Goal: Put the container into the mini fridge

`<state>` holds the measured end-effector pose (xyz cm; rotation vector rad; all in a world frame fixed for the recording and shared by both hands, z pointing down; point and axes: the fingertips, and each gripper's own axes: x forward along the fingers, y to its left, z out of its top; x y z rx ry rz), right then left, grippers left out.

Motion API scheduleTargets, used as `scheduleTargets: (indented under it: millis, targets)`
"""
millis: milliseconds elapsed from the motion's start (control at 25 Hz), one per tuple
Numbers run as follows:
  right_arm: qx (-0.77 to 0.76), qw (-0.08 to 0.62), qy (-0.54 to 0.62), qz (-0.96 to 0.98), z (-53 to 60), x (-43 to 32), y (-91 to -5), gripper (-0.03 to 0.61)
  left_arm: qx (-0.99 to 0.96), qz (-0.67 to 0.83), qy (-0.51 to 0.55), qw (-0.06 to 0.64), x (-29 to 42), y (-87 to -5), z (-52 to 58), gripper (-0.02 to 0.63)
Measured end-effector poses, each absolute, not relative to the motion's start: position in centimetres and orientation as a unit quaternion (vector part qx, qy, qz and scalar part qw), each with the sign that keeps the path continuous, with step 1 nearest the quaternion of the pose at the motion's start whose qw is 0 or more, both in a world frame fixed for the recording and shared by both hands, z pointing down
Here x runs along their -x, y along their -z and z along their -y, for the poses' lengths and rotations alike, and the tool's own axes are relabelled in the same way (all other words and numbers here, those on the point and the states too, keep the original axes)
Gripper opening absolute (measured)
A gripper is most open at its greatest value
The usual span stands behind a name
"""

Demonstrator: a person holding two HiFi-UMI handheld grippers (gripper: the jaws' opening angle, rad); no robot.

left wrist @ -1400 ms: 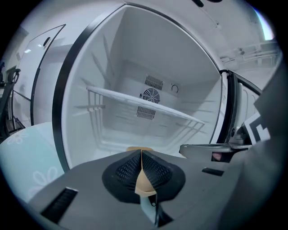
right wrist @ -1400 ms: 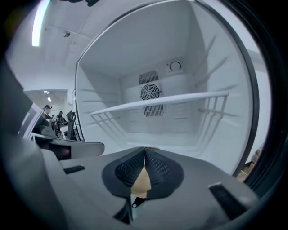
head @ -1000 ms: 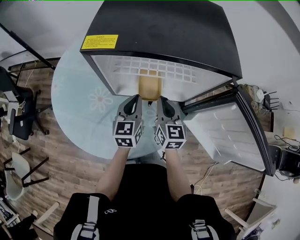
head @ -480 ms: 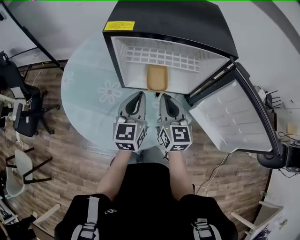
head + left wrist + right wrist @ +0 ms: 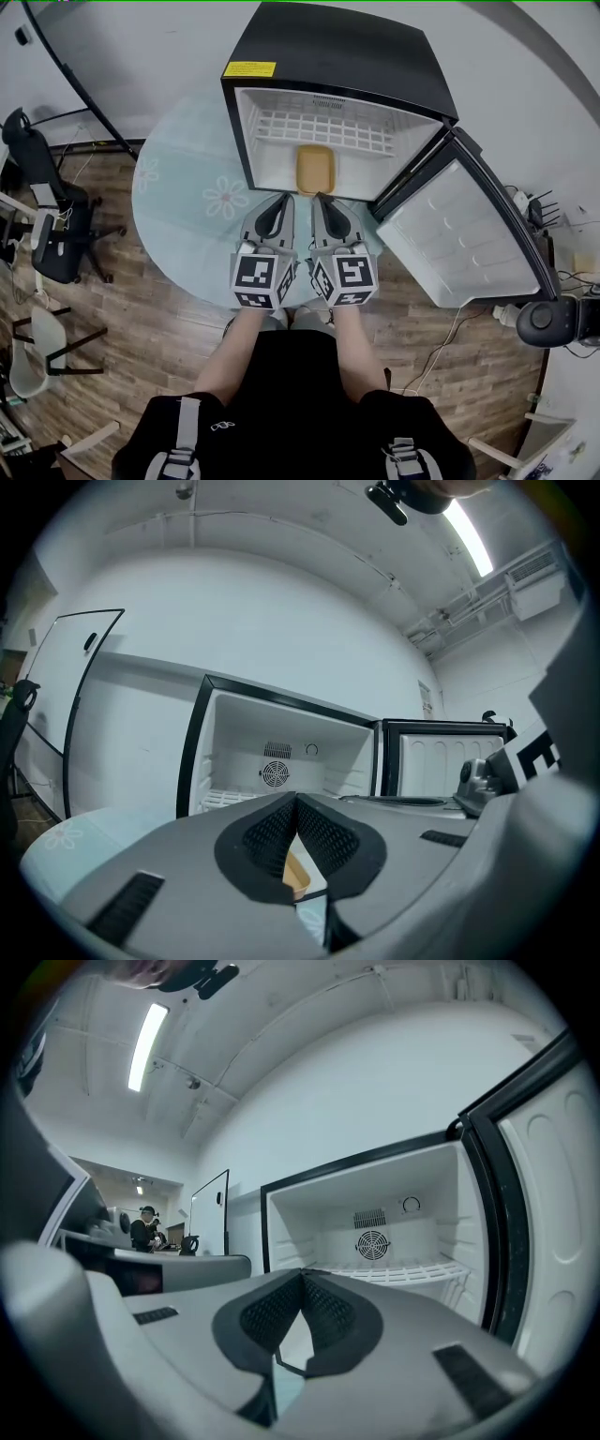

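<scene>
The black mini fridge (image 5: 337, 56) stands open, its door (image 5: 469, 234) swung out to the right. A tan container (image 5: 315, 170) rests on the fridge floor under the white wire shelf (image 5: 323, 131). My left gripper (image 5: 284, 199) and right gripper (image 5: 322, 199) sit side by side just in front of the fridge mouth, both shut with nothing in them and apart from the container. In the left gripper view, the left gripper (image 5: 295, 799) faces the fridge (image 5: 281, 752), and a tan edge of the container (image 5: 295, 878) shows below its pads. The right gripper (image 5: 302, 1277) also faces the fridge (image 5: 375, 1232).
The fridge sits on a round pale-blue surface (image 5: 178, 206) with flower prints, over a wooden floor. Black chairs (image 5: 42, 216) stand at the left. Cables and a black device (image 5: 553, 319) lie at the right. A person (image 5: 145, 1227) stands far off.
Both grippers have drawn back from the fridge mouth. The container stays inside on the fridge floor, now with a gap between it and the fingertips.
</scene>
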<state>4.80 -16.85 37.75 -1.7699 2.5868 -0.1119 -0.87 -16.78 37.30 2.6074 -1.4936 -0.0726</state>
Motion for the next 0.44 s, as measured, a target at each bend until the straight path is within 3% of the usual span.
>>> scheduleTargets:
  millis: [440]
  targets:
    - [0.558, 0.002, 0.021, -0.829, 17.0, -6.7, -36.3, 0.005, -0.866, 0.493, 0.037, 0.072, -1.6, -36.3, 16.5, -0.002]
